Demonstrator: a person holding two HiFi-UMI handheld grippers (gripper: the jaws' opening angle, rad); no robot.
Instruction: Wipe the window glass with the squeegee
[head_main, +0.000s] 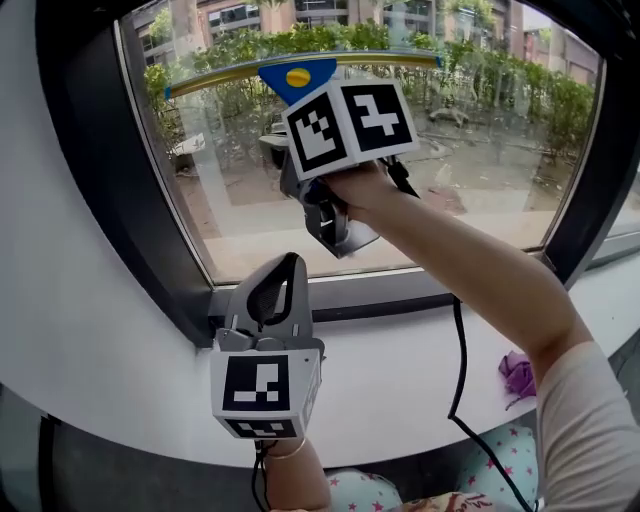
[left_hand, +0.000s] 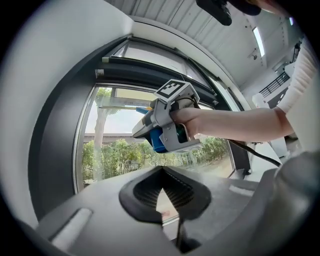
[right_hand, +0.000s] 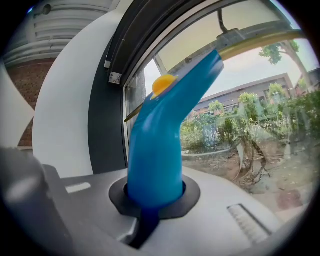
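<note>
Right gripper view: blue squeegee (right_hand: 155, 150) between jaws.

Squeegee: blue plastic squeegee (head_main: 297, 76) far, high on the clear window glass (head_main: 480, 170), in the right gripper (right_hand: 154, 197).
Left gripper (head_main: 278, 285): nearer, below it, over the white sill (head_main: 400, 370).
Cloth: crumpled purple cloth (head_main: 518, 372) right, on the sill.

- A dark-framed window (head_main: 480, 180) sits in a curved white wall (head_main: 60, 250), and daylight comes through it.
- A white sill (head_main: 390, 370) runs below.
- Outside are a green hedge (head_main: 540, 95), bare ground and buildings.
- A strip light (left_hand: 258, 41) is on the ribbed ceiling.
</note>
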